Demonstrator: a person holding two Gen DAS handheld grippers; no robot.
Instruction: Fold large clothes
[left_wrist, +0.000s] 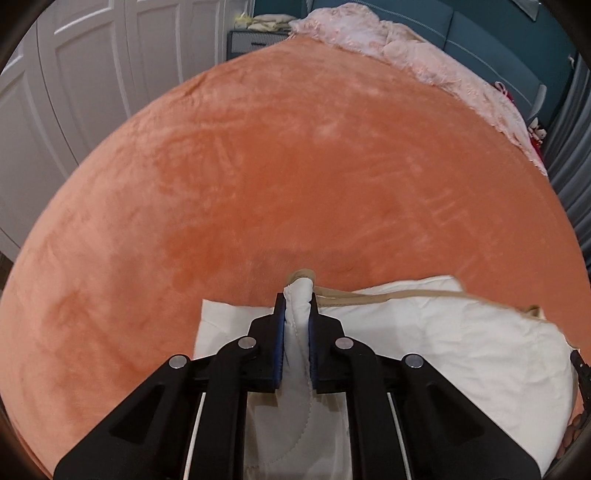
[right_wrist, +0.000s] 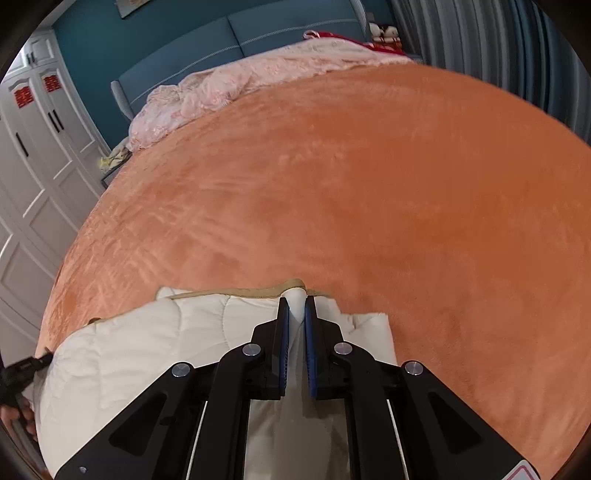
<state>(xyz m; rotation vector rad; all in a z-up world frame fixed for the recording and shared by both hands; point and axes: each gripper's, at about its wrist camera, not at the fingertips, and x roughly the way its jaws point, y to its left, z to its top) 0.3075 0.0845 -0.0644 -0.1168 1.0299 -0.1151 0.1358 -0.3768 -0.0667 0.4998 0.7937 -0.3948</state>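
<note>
Left wrist view: my left tool (left_wrist: 297, 306) pinches the white quilted garment (left_wrist: 443, 343) on the orange bed (left_wrist: 295, 177); my right tool (right_wrist: 294, 308) pinches its tan-trimmed edge too

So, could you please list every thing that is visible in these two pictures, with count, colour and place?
white padded garment: one, white with tan trim, near edge of the bed, pinched by both tongs
orange blanket: one, orange plush, covering the bed
pink quilt: one, pale pink, bunched at the far end of the bed
headboard: one, teal, behind the quilt
wardrobe: one, white doors, beside the bed
curtain: one, grey, opposite side
left tongs: one, black with blue pads, shut on the garment
right tongs: one, same colours, shut on the garment
</note>
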